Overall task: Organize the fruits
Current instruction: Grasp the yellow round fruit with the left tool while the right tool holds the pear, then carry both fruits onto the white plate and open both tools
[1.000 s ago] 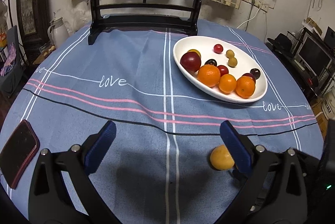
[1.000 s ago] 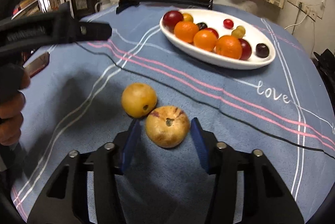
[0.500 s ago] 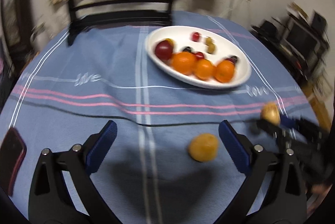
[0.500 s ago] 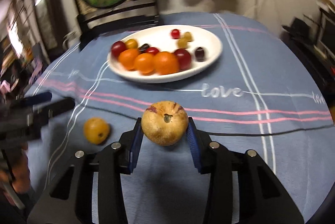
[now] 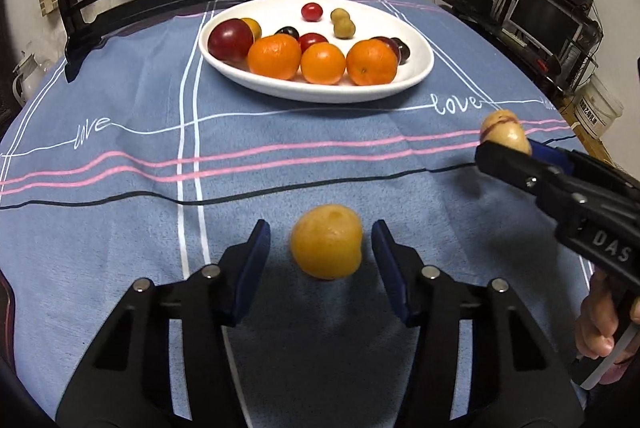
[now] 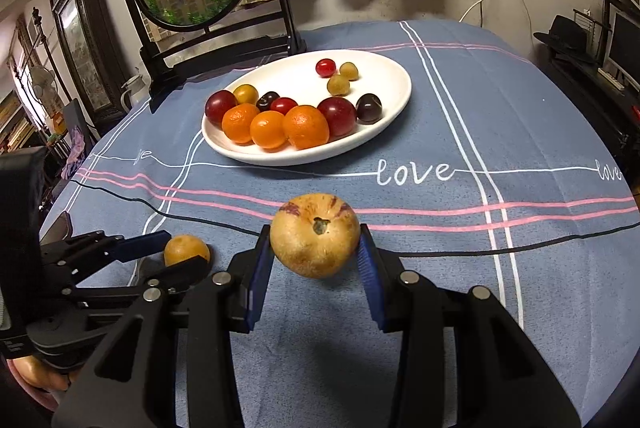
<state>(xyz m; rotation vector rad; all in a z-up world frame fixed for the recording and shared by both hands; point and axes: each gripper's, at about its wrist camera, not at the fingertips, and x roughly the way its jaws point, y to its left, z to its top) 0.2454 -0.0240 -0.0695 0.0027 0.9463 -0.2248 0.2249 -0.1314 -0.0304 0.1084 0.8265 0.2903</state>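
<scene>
Right gripper (image 6: 316, 254) clamped on speckled apple (image 6: 315, 234), held above tablecloth (image 6: 460, 308), left gripper (image 5: 320, 252) spread around yellow fruit (image 5: 327, 247), not touching, white plate (image 5: 416, 75) beyond.

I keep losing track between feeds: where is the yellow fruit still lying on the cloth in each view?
Left wrist: yellow fruit low at centre, on the cloth between the open left tool's fingers, untouched.
Right wrist: yellow fruit at lower left, partly behind the left tool; the right tool grips a speckled fruit.
Shared landmark: the white plate behind it.
</scene>
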